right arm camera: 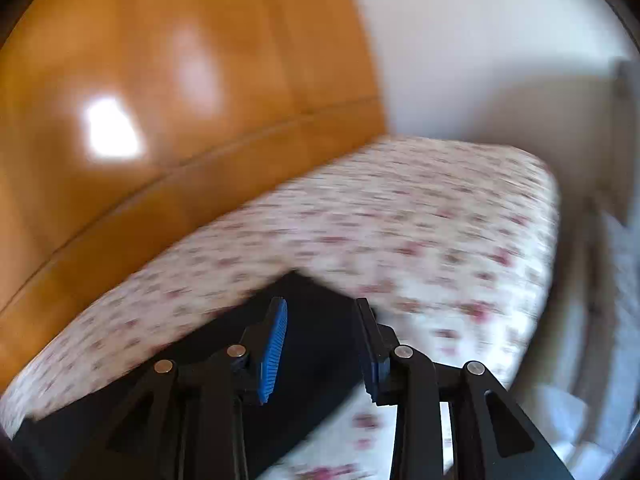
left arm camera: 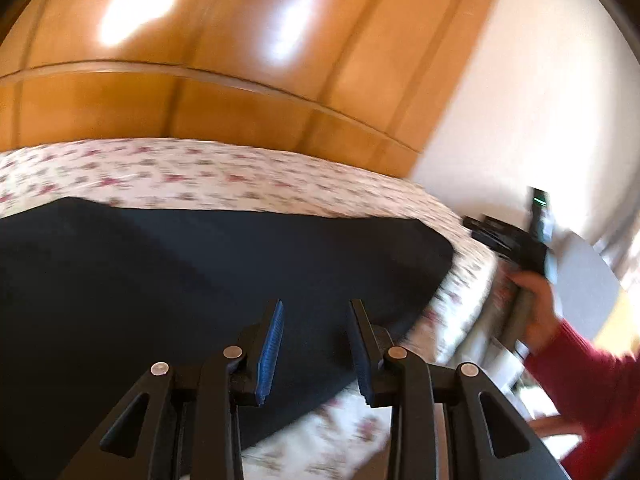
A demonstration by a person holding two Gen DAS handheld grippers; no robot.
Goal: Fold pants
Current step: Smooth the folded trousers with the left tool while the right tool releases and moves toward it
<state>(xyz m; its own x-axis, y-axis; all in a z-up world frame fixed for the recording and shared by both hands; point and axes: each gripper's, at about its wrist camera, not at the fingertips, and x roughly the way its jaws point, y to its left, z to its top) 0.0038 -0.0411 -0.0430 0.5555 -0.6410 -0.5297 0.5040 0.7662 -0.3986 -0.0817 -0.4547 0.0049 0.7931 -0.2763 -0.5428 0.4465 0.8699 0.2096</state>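
Note:
The dark navy pants [left arm camera: 192, 280] lie flat on a bed with a white floral sheet [left arm camera: 200, 176]. My left gripper [left arm camera: 316, 308] is open and empty, held above the right part of the pants. In the left wrist view the right gripper [left arm camera: 508, 236] shows at the far right in a hand with a red sleeve, beyond the bed's edge. In the right wrist view my right gripper [right arm camera: 320, 308] is open and empty above a corner of the pants [right arm camera: 312, 344], with the floral sheet [right arm camera: 420, 220] ahead. Both views are motion-blurred.
A glossy orange wooden wardrobe [left arm camera: 240, 60] stands behind the bed. A white wall [right arm camera: 480, 60] is to the right. The bed's right edge [right arm camera: 548, 240] drops off toward pale fabric beside it.

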